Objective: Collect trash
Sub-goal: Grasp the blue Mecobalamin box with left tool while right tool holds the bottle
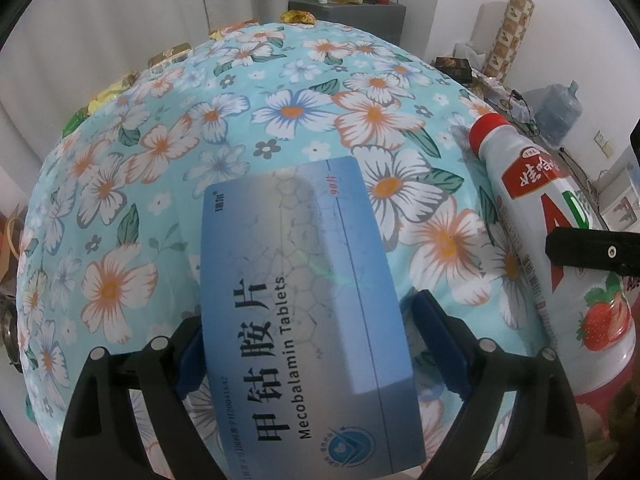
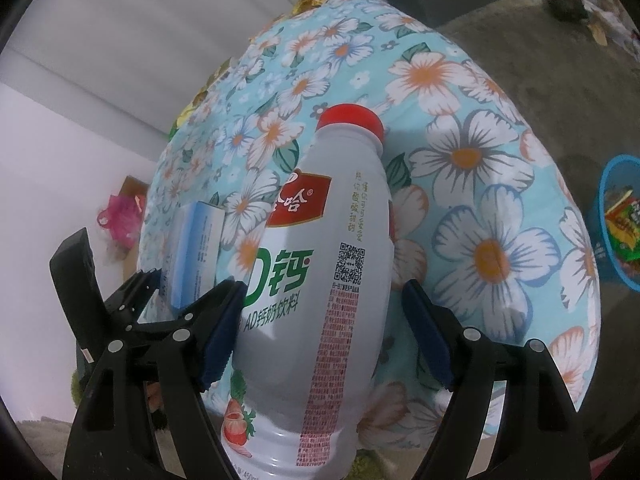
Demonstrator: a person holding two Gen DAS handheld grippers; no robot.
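Note:
A blue medicine box (image 1: 296,300) marked Mecobalamin Tablets sits between the blue pads of my left gripper (image 1: 314,350), which is shut on its two long sides. A white drink bottle (image 2: 320,280) with a red cap (image 2: 352,120) lies along the right side of the floral-clothed table (image 1: 300,112), cap pointing away. My right gripper (image 2: 326,334) straddles its body. The left pad (image 2: 224,332) is against the bottle and a narrow gap shows at the right pad (image 2: 428,336). The same bottle (image 1: 552,216) shows in the left wrist view, with a black right-gripper finger (image 1: 592,252) across it.
A blue bin (image 2: 604,184) holding wrappers stands on the floor right of the table. Several wrappers (image 1: 298,17) line the table's far edge. A grey cabinet (image 1: 348,12) and a water jug (image 1: 558,110) stand beyond. A pink bag (image 2: 120,216) lies on the floor at left.

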